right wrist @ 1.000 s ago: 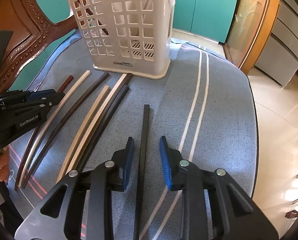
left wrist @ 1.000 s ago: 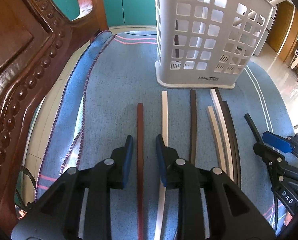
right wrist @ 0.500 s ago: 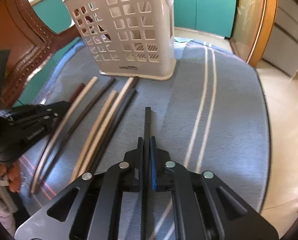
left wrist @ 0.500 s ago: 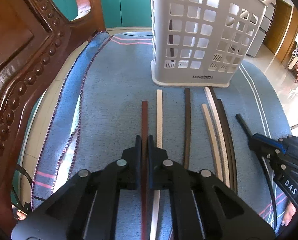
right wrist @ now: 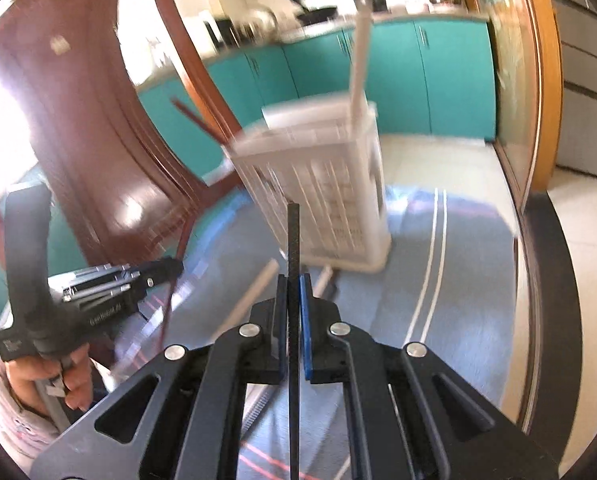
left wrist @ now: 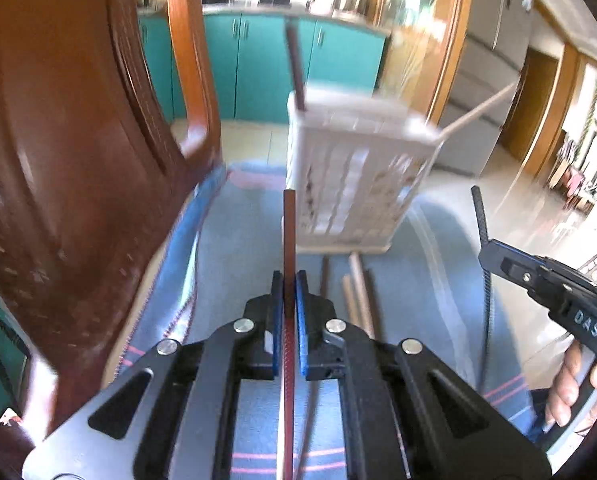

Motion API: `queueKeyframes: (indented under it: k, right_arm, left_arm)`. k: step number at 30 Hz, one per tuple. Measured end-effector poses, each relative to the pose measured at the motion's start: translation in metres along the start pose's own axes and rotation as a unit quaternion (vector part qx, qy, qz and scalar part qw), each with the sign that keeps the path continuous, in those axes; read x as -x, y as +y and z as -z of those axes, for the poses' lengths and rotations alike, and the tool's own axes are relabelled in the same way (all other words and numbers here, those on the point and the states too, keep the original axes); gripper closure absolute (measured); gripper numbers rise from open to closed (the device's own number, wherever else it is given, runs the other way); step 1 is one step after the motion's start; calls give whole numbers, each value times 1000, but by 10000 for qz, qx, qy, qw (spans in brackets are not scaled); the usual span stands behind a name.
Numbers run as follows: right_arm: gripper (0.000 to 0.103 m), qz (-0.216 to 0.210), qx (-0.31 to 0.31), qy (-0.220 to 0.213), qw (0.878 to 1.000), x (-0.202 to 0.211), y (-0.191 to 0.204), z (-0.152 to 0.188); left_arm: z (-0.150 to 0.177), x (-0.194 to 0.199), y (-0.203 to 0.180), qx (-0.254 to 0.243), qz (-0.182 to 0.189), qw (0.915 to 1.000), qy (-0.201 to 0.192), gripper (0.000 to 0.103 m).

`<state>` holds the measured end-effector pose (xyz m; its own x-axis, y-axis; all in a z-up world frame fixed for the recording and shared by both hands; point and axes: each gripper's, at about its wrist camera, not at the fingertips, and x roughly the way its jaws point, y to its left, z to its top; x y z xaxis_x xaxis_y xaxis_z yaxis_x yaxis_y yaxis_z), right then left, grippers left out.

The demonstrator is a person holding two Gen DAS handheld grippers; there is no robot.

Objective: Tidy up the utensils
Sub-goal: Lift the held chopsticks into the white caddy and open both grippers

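My left gripper (left wrist: pixel 289 280) is shut on a reddish-brown chopstick (left wrist: pixel 289 224) and holds it lifted, tip toward the white slotted basket (left wrist: pixel 354 184). My right gripper (right wrist: pixel 294 282) is shut on a black chopstick (right wrist: pixel 293 236), also raised, pointing at the basket (right wrist: pixel 322 184). The basket holds a dark stick (left wrist: pixel 296 68) and a pale stick (left wrist: pixel 478 112). Several chopsticks (left wrist: pixel 354 292) lie on the blue cloth (left wrist: pixel 238 240) in front of the basket. Both views are motion-blurred.
A carved brown wooden chair (left wrist: pixel 78 140) stands close on the left. Teal cabinets (left wrist: pixel 266 64) line the back. The right gripper shows at the right edge of the left wrist view (left wrist: pixel 546 280); the left gripper shows at the left of the right wrist view (right wrist: pixel 98 292).
Both grippers closed on their chopsticks, then lifted them off the cloth and tilted upward, so the views now look across the room at the basket's rim.
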<state>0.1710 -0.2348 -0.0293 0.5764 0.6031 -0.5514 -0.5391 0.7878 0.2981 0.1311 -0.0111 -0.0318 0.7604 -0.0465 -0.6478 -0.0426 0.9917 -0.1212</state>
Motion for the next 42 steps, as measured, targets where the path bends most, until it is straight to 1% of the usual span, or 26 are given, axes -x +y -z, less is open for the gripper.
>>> queueKeyframes:
  k: [2, 8, 14, 17, 20, 22, 25, 27, 28, 29, 31, 32, 33, 34, 36, 37, 39, 42]
  right_arm:
    - [96, -105, -15, -287, 9995, 20, 3, -10]
    - [96, -277, -86, -870, 9958, 54, 11, -36]
    - [96, -331, -26, -1257, 9915, 69, 25, -71]
    - [96, -352, 14, -1366, 9900, 75, 33, -89]
    - [96, -386, 24, -1468, 9884, 79, 40, -109]
    - [96, -436, 43, -1620, 9858, 85, 42, -127]
    - [96, -414, 25, -1836, 9821, 90, 43, -153]
    - [96, -498, -53, -2014, 9782, 94, 41, -172]
    - [96, -446, -89, -2143, 9757, 96, 40, -178]
    - [96, -330, -92, -2263, 9735, 98, 40, -182]
    - [96, 141, -18, -2523, 9675, 98, 37, -190]
    - [96, 331, 8, -2574, 9657, 95, 36, -191]
    - [96, 543, 48, -2595, 9642, 88, 33, -191]
    - [96, 754, 104, -2550, 9640, 78, 29, -189]
    - [96, 920, 140, -2324, 9682, 55, 21, -183]
    - [96, 966, 124, -2196, 9707, 44, 16, -179]
    - [96, 987, 73, -1919, 9764, 19, 8, -171]
    - [96, 1027, 185, -1672, 9804, -4, 4, -152]
  left_arm:
    - [-6, 23, -2, 27, 72, 9997, -245, 96]
    - [-24, 55, -6, 104, 158, 9978, -636, 96]
    - [-50, 77, -10, 83, 153, 9951, -972, 96]
    - [-70, 93, -9, 128, 294, 9926, -1167, 96]
    - [-94, 108, 6, 329, 475, 9886, -1392, 96]
    - [-108, 120, 17, 505, 549, 9843, -1602, 96]
    - [-129, 134, 33, 863, 581, 9726, -2080, 96]
    - [-138, 137, 40, 1071, 640, 9653, -2293, 96]
    - [-143, 138, 44, 1217, 689, 9605, -2406, 96]
    - [-145, 138, 46, 1318, 723, 9570, -2481, 96]
    - [-152, 130, 46, 1482, 763, 9479, -2717, 96]
    - [-155, 123, 42, 1452, 700, 9466, -2792, 96]
    - [-158, 112, 37, 1391, 607, 9477, -2807, 96]
    - [-159, 97, 30, 1318, 530, 9513, -2737, 96]
    - [-160, 67, 22, 1215, 518, 9597, -2481, 96]
    - [-159, 48, 17, 1148, 476, 9656, -2285, 96]
    - [-157, 24, 9, 1009, 342, 9735, -2021, 96]
    - [-153, 3, -1, 795, 237, 9802, -1798, 96]
